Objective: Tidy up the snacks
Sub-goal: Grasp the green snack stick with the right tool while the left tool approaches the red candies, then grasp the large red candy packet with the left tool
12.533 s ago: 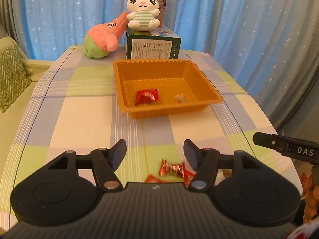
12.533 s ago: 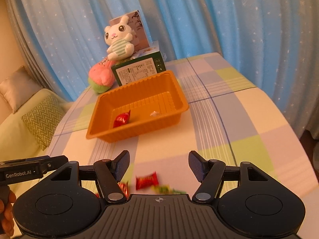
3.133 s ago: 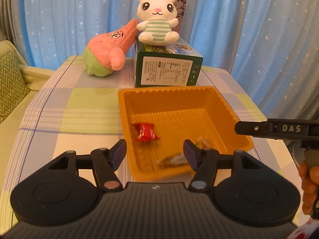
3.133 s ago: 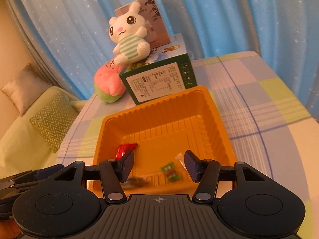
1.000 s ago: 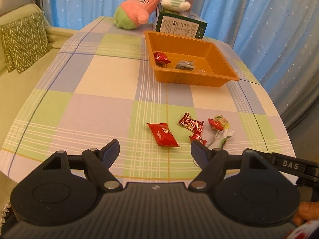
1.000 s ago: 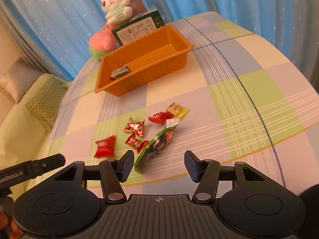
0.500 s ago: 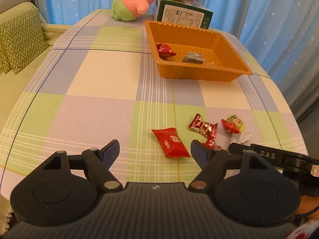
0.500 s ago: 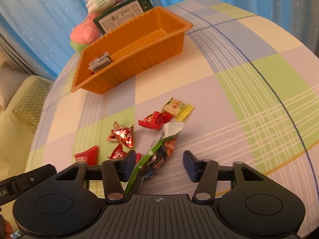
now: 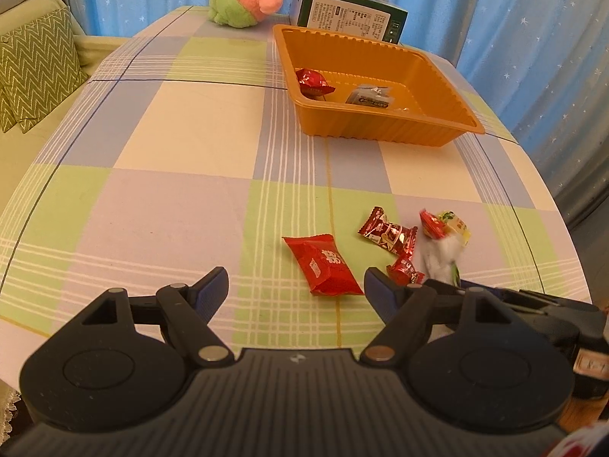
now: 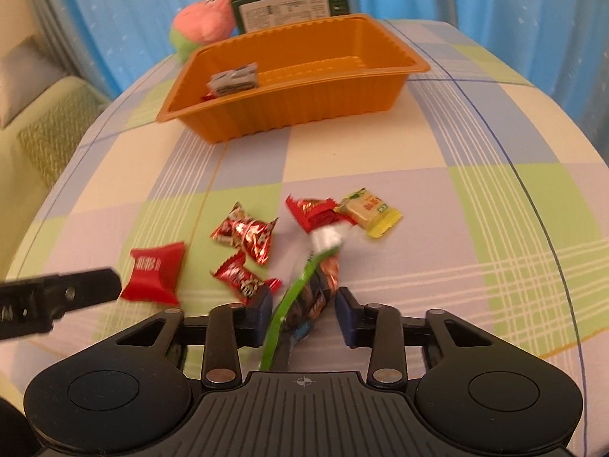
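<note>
An orange tray (image 9: 380, 133) (image 10: 304, 110) holds a red candy (image 9: 312, 80) and a grey packet (image 9: 369, 97) (image 10: 234, 78). Loose snacks lie near the table's front: a red packet (image 9: 323, 262) (image 10: 154, 272), shiny red candies (image 9: 388, 232) (image 10: 247, 234), a yellow candy (image 10: 367, 211). My left gripper (image 9: 297, 285) is open, just before the red packet. My right gripper (image 10: 302, 308) has its jaws narrowed around a long green-edged snack bar (image 10: 308, 297), which lies between them; contact is unclear.
A pink and green plush (image 9: 247, 0), a green box (image 9: 350, 19) and a white plush on it stand behind the tray. A green sofa with a cushion (image 9: 34, 72) is at the left. Blue curtains hang behind. The table edge runs close on the right.
Both grippers moved down and forward toward the loose snacks. The right gripper's jaws have narrowed around the green-edged bar. The left gripper stays open.
</note>
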A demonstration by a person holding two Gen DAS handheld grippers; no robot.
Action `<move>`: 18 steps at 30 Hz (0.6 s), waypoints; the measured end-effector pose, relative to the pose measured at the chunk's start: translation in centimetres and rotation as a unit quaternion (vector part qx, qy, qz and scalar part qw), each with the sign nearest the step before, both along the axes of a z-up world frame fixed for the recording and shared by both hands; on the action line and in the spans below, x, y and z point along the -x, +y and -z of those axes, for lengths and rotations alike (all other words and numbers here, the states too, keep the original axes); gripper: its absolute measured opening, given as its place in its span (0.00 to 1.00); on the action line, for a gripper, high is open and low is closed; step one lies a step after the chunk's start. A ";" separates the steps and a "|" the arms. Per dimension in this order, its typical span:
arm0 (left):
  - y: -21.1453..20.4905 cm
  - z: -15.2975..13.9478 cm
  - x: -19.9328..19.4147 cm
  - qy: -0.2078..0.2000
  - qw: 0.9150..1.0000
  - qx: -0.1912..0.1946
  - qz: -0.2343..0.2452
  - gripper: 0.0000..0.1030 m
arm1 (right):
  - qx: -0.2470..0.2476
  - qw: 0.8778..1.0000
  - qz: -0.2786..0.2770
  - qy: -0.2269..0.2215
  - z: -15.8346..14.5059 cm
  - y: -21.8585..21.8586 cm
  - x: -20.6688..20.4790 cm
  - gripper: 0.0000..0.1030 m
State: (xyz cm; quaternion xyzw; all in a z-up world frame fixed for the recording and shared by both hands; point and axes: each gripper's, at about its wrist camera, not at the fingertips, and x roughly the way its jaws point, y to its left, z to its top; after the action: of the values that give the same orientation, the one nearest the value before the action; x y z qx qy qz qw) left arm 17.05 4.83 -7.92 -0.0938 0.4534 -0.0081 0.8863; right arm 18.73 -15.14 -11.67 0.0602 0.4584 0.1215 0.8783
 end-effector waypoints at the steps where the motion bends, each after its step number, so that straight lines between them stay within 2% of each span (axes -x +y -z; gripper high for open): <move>1: 0.0 0.0 0.0 0.000 1.000 0.000 0.000 0.74 | 0.004 1.000 -0.007 -0.002 0.0 0.0 0.1 0.26; 4: 0.0 0.2 0.0 0.000 1.000 0.001 0.002 0.74 | 0.023 0.999 -0.021 -0.012 -0.1 0.0 0.5 0.23; 10: -0.5 0.9 -0.3 0.002 1.000 0.008 0.011 0.72 | 0.045 0.999 -0.010 -0.027 -0.6 -2.0 1.5 0.23; 18: -1.5 1.7 -1.7 0.001 1.000 0.008 0.022 0.54 | 0.037 0.999 0.021 -0.035 -1.4 -4.5 1.8 0.23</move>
State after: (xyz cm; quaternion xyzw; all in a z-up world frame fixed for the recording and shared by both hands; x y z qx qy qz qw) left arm 18.78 3.31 -9.65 -0.0911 0.4562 -0.0315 0.8847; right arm 16.93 -19.60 -10.30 0.0331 0.4306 0.0885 0.8976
